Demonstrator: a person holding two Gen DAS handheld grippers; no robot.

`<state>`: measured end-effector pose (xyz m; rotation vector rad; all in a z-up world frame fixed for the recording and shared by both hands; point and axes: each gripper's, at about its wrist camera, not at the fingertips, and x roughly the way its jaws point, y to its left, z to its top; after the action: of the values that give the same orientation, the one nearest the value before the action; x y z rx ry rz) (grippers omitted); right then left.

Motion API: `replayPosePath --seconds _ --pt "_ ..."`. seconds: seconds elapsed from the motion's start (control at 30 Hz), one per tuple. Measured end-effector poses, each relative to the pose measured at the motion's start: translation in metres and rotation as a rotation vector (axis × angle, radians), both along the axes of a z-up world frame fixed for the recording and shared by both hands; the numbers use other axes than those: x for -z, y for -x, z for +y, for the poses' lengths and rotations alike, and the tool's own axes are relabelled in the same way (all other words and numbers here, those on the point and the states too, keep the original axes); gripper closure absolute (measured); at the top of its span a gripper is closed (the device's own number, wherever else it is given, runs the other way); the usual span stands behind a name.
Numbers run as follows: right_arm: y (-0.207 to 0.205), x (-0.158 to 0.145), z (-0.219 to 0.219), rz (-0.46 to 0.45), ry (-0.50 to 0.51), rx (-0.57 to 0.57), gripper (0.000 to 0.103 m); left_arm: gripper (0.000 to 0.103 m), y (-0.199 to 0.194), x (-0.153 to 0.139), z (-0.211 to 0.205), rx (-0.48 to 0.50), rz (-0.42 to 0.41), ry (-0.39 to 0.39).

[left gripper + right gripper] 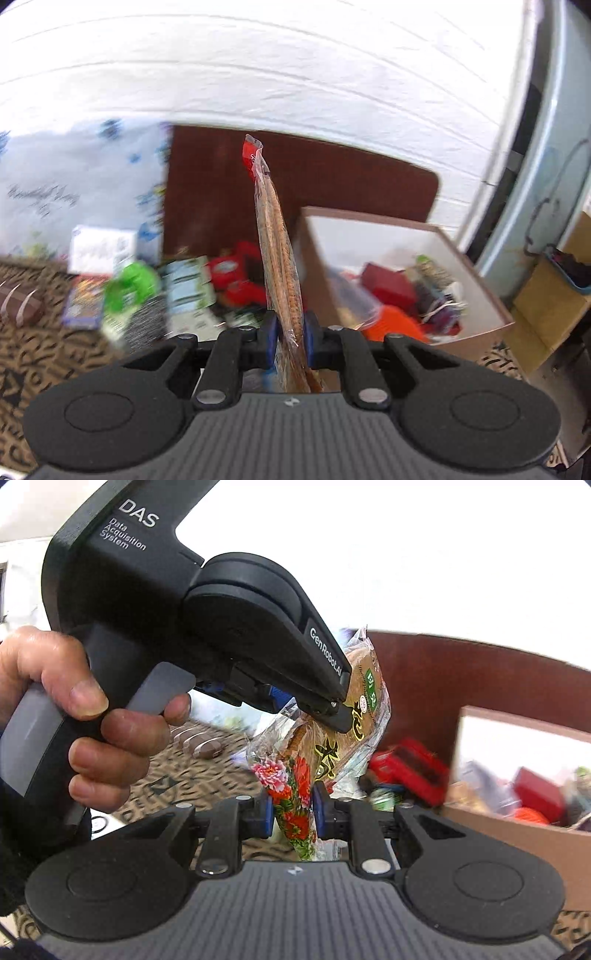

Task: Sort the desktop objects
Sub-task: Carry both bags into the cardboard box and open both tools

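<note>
The snack packet (275, 243) is a flat, clear plastic bag with brown content, a red end and a flower print. It is held in the air, above the patterned cloth (44, 354) and in front of the cardboard box (476, 280). In the left wrist view it is seen from its thin edge: the long axis goes away from the camera and upward, and the red end points to the dark brown board (332, 177) behind. In the right wrist view its broad printed face (332, 738) is visible, tilted, with the flower end low and the other end up and to the right.

Both grippers hold this same packet. The left gripper (290, 332) has its blue pads closed on the near end of the packet. The right gripper (293, 806) is closed on the flower end, with the film pinched between its pads. In the right wrist view the left gripper (328, 709) comes from the upper left, and the person's left hand (92, 716) is around its grey handle.

The box is open and already contains red and orange things, blurred. On the cloth to the left lie more packets, a green one (129, 291) among them, and a brown striped object (22, 302).
</note>
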<state>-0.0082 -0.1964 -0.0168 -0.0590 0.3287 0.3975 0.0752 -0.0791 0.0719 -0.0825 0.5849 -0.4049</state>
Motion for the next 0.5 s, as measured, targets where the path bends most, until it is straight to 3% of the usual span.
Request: replayPosePath --seconds 0.23,0.5 --pt "-0.012 -0.009 -0.059 -0.029 0.047 0.13 0.084 0.088 -0.028 -0.005 -0.065 0.13 0.012 0.056" --pt "-0.055 0.0 -0.107 -0.005 0.147 0.226 0.084 0.086 -0.077 0.016 -0.12 0.205 0.055 0.078"
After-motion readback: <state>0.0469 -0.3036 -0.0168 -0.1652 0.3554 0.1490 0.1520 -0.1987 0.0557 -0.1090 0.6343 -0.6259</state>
